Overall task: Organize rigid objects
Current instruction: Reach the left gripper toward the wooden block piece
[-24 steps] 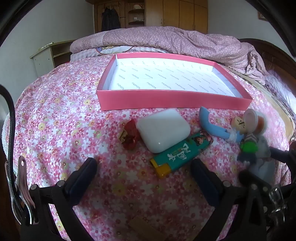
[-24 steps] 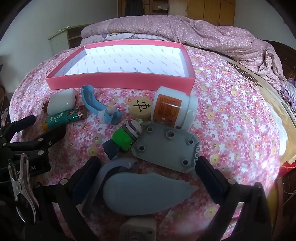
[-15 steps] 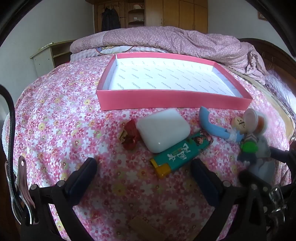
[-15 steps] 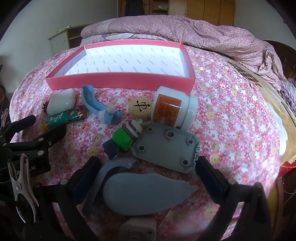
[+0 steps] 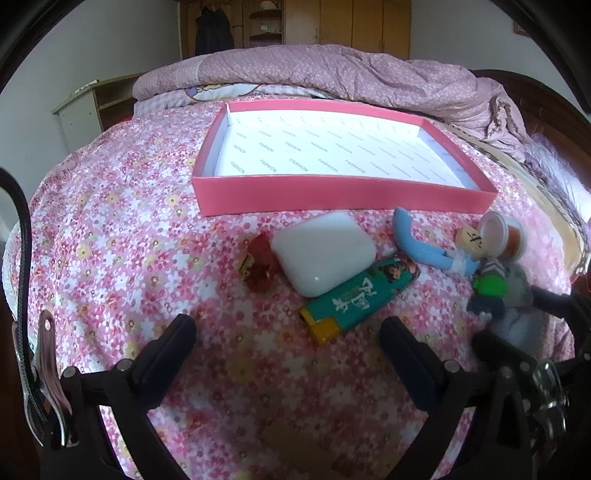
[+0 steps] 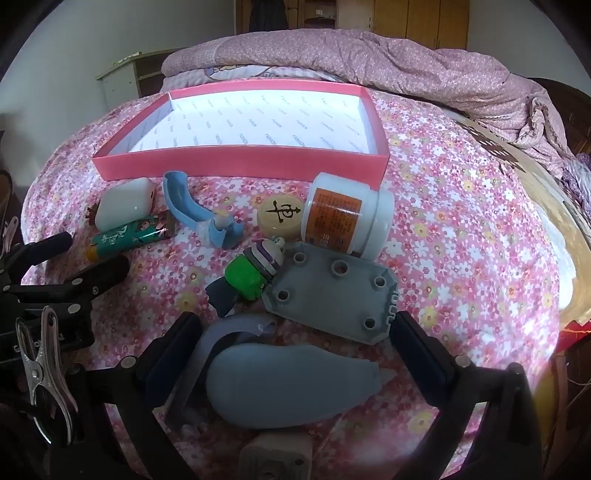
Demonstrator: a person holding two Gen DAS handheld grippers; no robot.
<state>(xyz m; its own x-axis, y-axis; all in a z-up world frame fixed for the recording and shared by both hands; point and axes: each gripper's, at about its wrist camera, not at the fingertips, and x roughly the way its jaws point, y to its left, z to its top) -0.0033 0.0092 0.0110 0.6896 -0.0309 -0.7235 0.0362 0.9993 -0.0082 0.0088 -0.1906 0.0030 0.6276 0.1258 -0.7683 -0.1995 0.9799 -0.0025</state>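
Observation:
A pink box [image 5: 343, 192] [image 6: 240, 162] with a white printed inside lies empty on the flowered bedspread. In front of it sit a white case [image 5: 323, 253] [image 6: 123, 208], a teal lighter [image 5: 356, 297] [image 6: 127, 236], a small red trinket [image 5: 260, 264], a blue curved piece [image 5: 417, 242] [image 6: 184, 205], a round wooden chess piece [image 6: 279, 216], a white jar [image 6: 347, 219], a green toy figure [image 6: 251, 275], a grey plate [image 6: 332, 295] and a grey-blue teardrop tool [image 6: 291, 382]. My left gripper [image 5: 288, 343] is open, just short of the lighter. My right gripper [image 6: 295, 339] is open, its fingers on either side of the teardrop tool, not touching it.
A rumpled pink quilt [image 5: 332, 74] is heaped behind the box. A wooden wardrobe [image 5: 332, 26] and a low shelf [image 5: 92, 107] stand beyond the bed. A wooden bed frame [image 6: 569, 229] runs along the right. A small wooden block [image 6: 277, 456] lies under the right gripper.

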